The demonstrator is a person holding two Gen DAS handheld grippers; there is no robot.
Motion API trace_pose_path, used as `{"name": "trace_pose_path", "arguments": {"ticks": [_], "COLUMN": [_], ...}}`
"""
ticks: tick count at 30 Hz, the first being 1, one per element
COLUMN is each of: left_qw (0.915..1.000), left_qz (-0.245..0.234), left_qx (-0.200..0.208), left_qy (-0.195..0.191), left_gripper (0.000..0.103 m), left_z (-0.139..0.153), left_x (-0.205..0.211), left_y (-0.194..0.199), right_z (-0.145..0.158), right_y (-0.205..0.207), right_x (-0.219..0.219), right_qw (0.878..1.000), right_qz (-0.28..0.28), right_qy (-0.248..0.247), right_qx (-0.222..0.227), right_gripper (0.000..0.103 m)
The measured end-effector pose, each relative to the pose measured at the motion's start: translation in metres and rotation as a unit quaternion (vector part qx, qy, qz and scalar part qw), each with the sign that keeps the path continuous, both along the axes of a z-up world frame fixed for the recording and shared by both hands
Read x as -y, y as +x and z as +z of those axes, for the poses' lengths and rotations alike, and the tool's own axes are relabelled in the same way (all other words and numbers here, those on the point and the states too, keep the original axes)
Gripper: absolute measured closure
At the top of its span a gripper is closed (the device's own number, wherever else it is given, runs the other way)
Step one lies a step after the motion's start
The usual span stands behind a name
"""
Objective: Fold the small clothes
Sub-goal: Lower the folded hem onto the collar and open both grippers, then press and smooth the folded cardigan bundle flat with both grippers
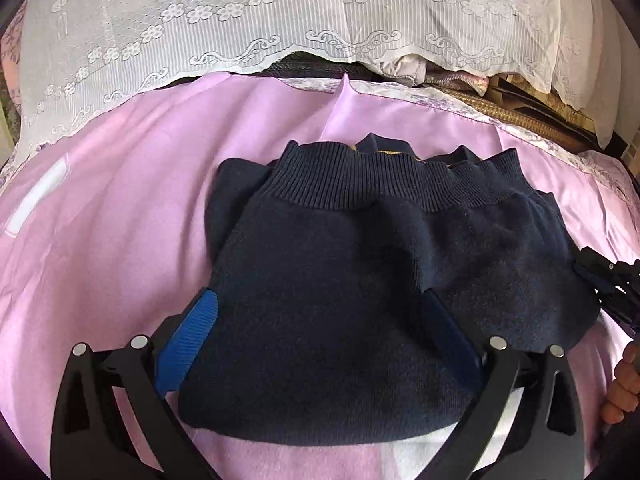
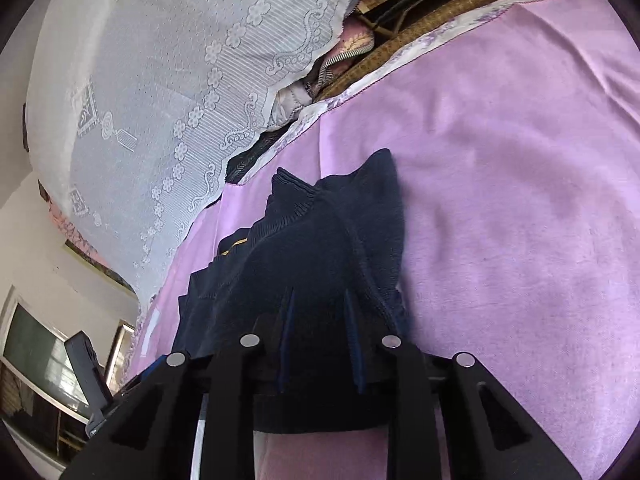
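A small navy knit sweater [image 1: 360, 272] lies folded on a pink sheet [image 1: 120, 240], its ribbed hem [image 1: 384, 184] at the far side. My left gripper [image 1: 320, 304] is open, its blue fingers [image 1: 200, 320] spread wide over the sweater's near part, not pinching it. My right gripper [image 2: 320, 300] is nearly closed on the sweater's right edge [image 2: 320, 248], with cloth between its blue fingers [image 2: 287, 320]. The right gripper also shows in the left wrist view [image 1: 612, 280] at the sweater's right side.
A white lace cover [image 1: 280, 20] drapes over things behind the sheet. A woven mat and folded cloths [image 1: 500, 100] lie under it at the back right. A window and dark device [image 2: 84, 368] show at the left of the right wrist view.
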State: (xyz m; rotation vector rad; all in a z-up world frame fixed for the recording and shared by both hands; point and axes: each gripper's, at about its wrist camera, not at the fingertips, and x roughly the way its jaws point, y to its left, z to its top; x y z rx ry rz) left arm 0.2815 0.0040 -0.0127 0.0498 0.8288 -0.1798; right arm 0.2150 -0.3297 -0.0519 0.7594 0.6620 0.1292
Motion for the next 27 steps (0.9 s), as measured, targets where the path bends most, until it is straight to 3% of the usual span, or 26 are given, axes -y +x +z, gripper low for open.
{"name": "trace_pose_path", "arguments": {"ticks": [2,4,5,8,10,12,13,15,17,20,23,27], "left_qw": [0.9995,0.9991,0.9987,0.9982,0.9993,0.9986,0.9967,0.995,0.9912,0.9873,0.9865,0.9922], "left_qz": [0.031,0.034,0.032,0.024,0.023,0.044,0.057,0.063,0.088,0.124,0.125,0.099], "left_qx": [0.003,0.001,0.001,0.009,0.008,-0.005,-0.027,-0.077,-0.086,-0.068,-0.046,-0.012], "left_qy": [0.003,-0.024,-0.04,-0.053,-0.028,0.029,0.05,-0.013,-0.051,-0.074,-0.095,-0.075], "left_gripper": [0.005,0.005,0.005,0.005,0.005,0.005,0.004,0.004,0.004,0.004,0.005,0.005], "left_z": [0.003,0.007,0.01,0.015,0.01,-0.003,-0.014,-0.024,-0.021,-0.009,0.006,0.021], "left_x": [-0.009,-0.018,-0.021,-0.019,-0.011,-0.004,-0.005,-0.024,-0.045,-0.067,-0.074,-0.051], "left_y": [-0.007,-0.015,-0.019,-0.031,-0.031,-0.024,-0.016,-0.005,-0.001,-0.002,0.0,0.01], "right_z": [0.011,0.026,0.033,0.041,0.038,0.031,0.023,0.009,0.01,0.017,0.034,0.049], "right_y": [-0.011,-0.023,-0.028,-0.034,-0.03,-0.021,-0.014,-0.008,-0.01,-0.018,-0.019,0.0], "right_x": [-0.009,-0.026,-0.039,-0.075,-0.095,-0.101,-0.097,-0.081,-0.074,-0.077,-0.082,-0.096], "right_qw": [0.998,0.992,0.988,0.977,0.969,0.963,0.964,0.974,0.976,0.976,0.972,0.966], "right_qz": [-0.019,-0.026,-0.021,0.026,0.054,0.057,0.055,0.064,0.054,0.032,0.019,0.023], "right_qy": [-0.053,-0.116,-0.148,-0.202,-0.233,-0.261,-0.259,-0.214,-0.207,-0.214,-0.234,-0.255], "right_qx": [0.009,0.031,0.046,0.066,0.054,0.017,-0.017,-0.048,-0.05,-0.032,0.009,0.03], "right_gripper": [0.072,0.058,0.051,0.045,0.042,0.042,0.041,0.043,0.052,0.055,0.054,0.054]}}
